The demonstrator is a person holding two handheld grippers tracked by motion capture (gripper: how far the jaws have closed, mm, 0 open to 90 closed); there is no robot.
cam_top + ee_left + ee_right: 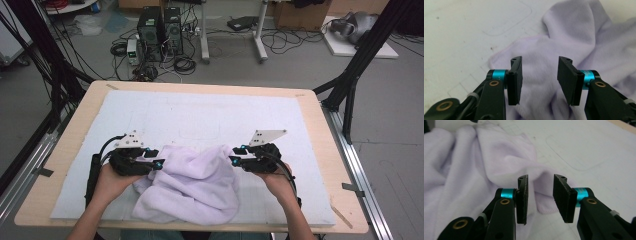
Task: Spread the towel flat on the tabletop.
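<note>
While towel (192,182) lies crumpled on mat (200,110) | left gripper (156,159) jaws parted, empty | right gripper (235,155) likewise.

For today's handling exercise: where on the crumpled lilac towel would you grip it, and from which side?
Take the lilac towel at its stitched hem, which lies flat on the white mat. Likely best from the towel's left side, low and level: there it is a thin single layer, while the middle is bunched into thick folds.

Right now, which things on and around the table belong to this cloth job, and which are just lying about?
In the job:
lilac cloth
left gripper, open
right gripper, open
white mat

Lying about:
computer towers
floor cables
</note>
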